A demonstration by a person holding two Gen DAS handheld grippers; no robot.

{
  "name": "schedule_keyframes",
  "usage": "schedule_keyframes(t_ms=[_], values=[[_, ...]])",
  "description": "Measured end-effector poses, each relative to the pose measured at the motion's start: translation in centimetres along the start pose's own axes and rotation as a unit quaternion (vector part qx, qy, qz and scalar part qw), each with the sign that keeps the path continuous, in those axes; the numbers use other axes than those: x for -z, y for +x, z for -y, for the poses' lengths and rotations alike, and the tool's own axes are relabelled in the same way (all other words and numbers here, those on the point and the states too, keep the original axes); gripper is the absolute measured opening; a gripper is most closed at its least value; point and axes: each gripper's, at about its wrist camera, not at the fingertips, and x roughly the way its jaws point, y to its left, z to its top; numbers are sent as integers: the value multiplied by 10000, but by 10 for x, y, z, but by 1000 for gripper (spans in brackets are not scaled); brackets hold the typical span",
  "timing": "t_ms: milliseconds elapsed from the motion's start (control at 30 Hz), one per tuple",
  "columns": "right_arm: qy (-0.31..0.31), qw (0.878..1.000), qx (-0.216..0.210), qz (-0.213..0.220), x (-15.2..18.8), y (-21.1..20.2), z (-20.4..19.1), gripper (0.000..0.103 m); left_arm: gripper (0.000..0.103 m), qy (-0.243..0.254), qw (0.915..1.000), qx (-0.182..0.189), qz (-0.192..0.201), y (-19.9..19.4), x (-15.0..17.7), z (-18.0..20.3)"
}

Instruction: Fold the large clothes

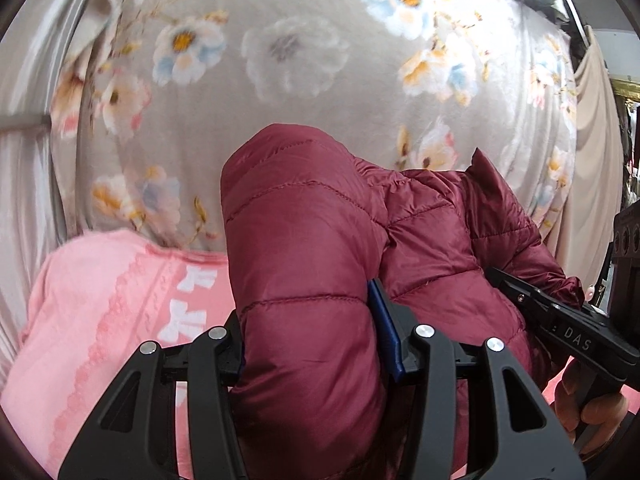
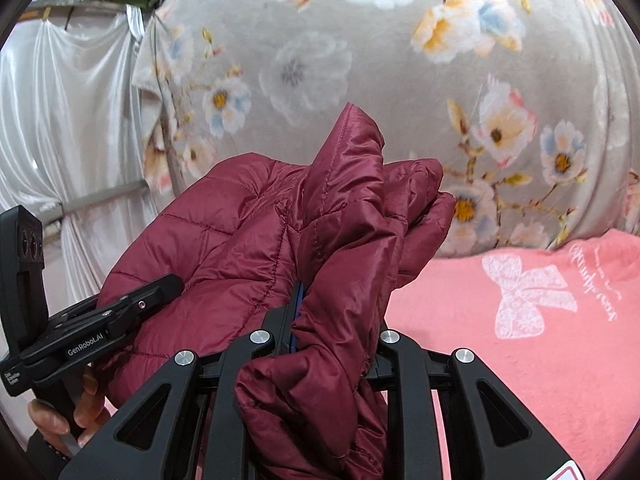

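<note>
A dark red quilted puffer jacket (image 1: 316, 240) is held up off the bed between both grippers. My left gripper (image 1: 310, 332) is shut on a thick padded fold of it, which bulges up between the black fingers and the blue pad (image 1: 384, 320). In the right wrist view my right gripper (image 2: 332, 320) is shut on a bunched, thinner part of the jacket (image 2: 280, 232), whose edge sticks up above the jaws. Each gripper shows in the other's view: the right one (image 1: 568, 320) at the right edge, the left one (image 2: 100, 320) at the lower left, with a hand (image 2: 60, 412) on its handle.
Below lies a pink blanket (image 2: 520, 340) with a white bow print, and behind it a grey floral blanket (image 1: 300, 52) spreads wide. White satin drapes (image 2: 60, 120) hang at the left and a beige cloth (image 1: 592, 140) hangs at the right.
</note>
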Motion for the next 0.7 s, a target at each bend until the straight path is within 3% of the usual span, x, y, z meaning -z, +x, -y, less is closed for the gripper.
schedule_keyframes(t_ms=[367, 700], values=[[198, 9965, 303, -755, 64, 78, 31, 20, 47, -140, 9974, -11, -700, 86, 70, -25], [423, 9888, 520, -1333, 117, 124, 59, 20, 48, -202, 9906, -30, -1353, 146, 127, -35]])
